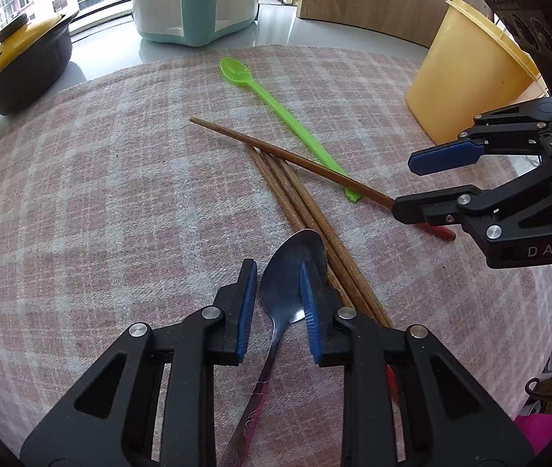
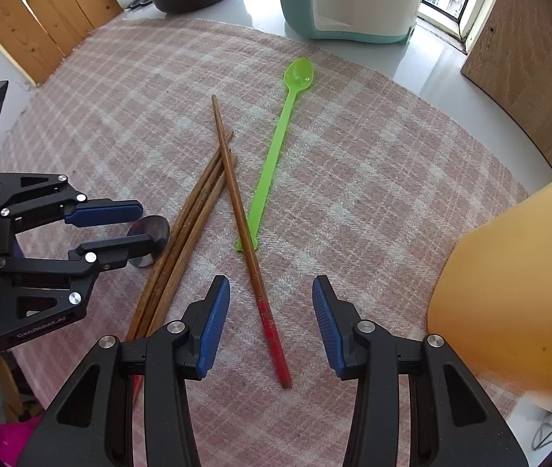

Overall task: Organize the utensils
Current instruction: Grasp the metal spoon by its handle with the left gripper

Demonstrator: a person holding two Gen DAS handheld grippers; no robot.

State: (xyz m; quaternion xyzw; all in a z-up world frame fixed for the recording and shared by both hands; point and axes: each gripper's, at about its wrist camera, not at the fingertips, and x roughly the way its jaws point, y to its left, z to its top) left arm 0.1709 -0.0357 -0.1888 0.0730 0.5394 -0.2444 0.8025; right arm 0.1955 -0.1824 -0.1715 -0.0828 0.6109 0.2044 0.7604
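Two hand-held grippers are seen lowered over a pink checked cloth (image 1: pixel 101 202) spread on the desk, each aimed at the heap of utensils at its middle. The left gripper (image 1: pixel 278 295) is held low and level, its blue-padded fingers (image 1: pixel 246 311) parted narrowly on either side of a metal spoon (image 1: pixel 291 272). The bowl of that spoon is framed between the pads; whether it is touched by them cannot be told. The handle is seen running back beneath the gripper.

The right gripper (image 2: pixel 270 319) is held with its fingers (image 2: pixel 213 323) spread wide and nothing gripped. Between them lies the red-tipped end of a single chopstick (image 2: pixel 245 233), which rests on the cloth.

That chopstick is laid across a bundle of three brown chopsticks (image 2: pixel 186 225), beside the metal spoon. Its shaft also crosses the handle end of a green plastic spoon (image 2: pixel 276 144), whose bowl points away from the bundle. A yellow container (image 1: pixel 466 78) stands beyond the chopsticks on the right gripper's side. A dark pot with a yellow lid (image 1: pixel 23 66) and a white-and-teal appliance (image 1: pixel 198 0) are set on the far side of the cloth from the bundle.
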